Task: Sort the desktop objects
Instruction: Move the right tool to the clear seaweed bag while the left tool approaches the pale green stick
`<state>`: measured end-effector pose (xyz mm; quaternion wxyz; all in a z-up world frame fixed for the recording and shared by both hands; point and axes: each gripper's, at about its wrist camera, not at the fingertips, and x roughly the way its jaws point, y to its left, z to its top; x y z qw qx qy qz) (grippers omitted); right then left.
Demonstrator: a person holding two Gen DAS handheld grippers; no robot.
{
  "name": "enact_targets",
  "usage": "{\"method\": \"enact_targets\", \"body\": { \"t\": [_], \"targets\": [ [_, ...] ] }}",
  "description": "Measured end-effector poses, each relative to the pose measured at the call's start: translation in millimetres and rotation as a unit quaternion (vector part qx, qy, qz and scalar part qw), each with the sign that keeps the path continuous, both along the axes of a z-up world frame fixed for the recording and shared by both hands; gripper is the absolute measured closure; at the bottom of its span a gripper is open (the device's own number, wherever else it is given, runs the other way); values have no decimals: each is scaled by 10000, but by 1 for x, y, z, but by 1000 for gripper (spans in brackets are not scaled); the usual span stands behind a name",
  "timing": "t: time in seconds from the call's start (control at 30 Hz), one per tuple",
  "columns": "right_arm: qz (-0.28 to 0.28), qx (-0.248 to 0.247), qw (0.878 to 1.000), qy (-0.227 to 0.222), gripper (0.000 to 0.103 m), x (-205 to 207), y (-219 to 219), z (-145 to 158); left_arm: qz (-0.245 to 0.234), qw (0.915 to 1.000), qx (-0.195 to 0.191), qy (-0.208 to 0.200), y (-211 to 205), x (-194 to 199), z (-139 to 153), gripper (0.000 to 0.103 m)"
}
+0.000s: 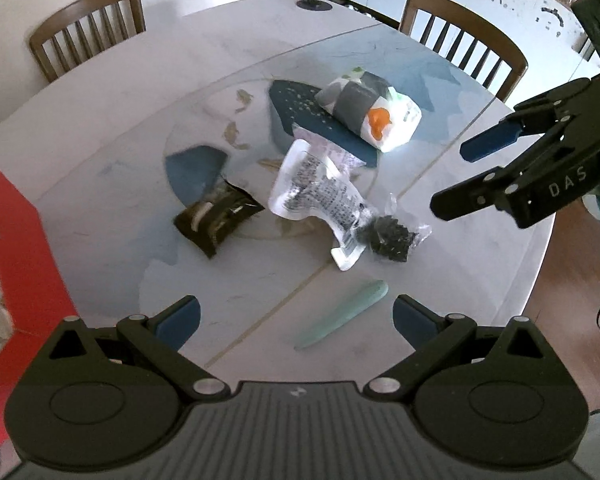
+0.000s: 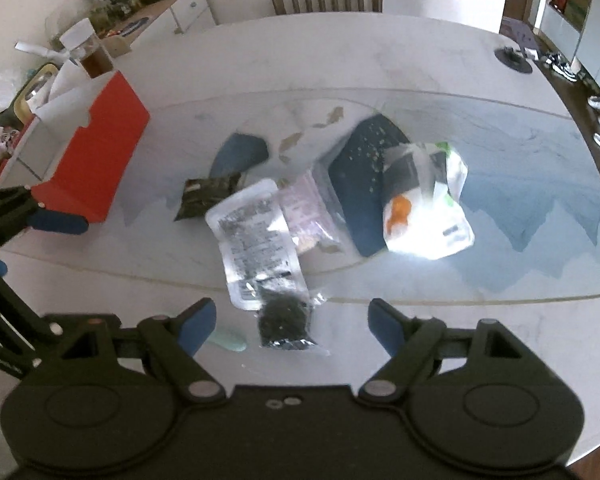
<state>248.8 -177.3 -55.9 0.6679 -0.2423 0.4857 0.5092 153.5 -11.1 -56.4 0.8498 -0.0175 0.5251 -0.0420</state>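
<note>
Both claws spread wide and holding nothing: left gripper [image 1: 296, 320] hovering over the near edge of the table [image 1: 112, 248], right gripper [image 2: 290, 322] likewise poised above the near rim, seen also from the left wrist as a black linkage with blue pads entering from the right [image 1: 452, 176]. Nearest the left claw, a slim mint-green stick [image 1: 342, 314], smooth, rounded at the ends, lying flat and diagonal between the fingers' line of sight. Just ahead of the right claw, a small clear bag of dark crumbly bits [image 2: 286, 324], crinkly and slack, its top tucked under or against a flat translucent pouch with printed text [image 2: 256, 240]. Probably best to pinch that little bag by its loose upper film rather than the lumpy fill, closing slowly, so the pouch above is not dragged along. Beyond, a dark glossy packet [image 2: 208, 196] lying apart to the left; a pale pink printed sachet [image 2: 304, 208] partly under the pouch; a soft white wrapped pack with grey band and orange patch [image 2: 424, 208], bright with glare, resting on a dark blue patterned area of the tabletop. At far left, a red open box [image 2: 96, 152], stiff card, likely the sorting bin, well apart from the pile. Film wrappers likely slippery and easily crumpled; stick rigid and prone to roll.
</note>
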Motion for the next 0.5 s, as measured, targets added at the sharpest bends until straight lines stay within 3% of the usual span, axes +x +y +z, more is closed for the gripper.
{"method": "enact_targets", "body": {
  "t": [0.5],
  "targets": [
    [182, -277, 9994, 101, 20, -2, 18, -31, -209, 9997, -83, 20, -13, 8, -40, 0]
  ]
}}
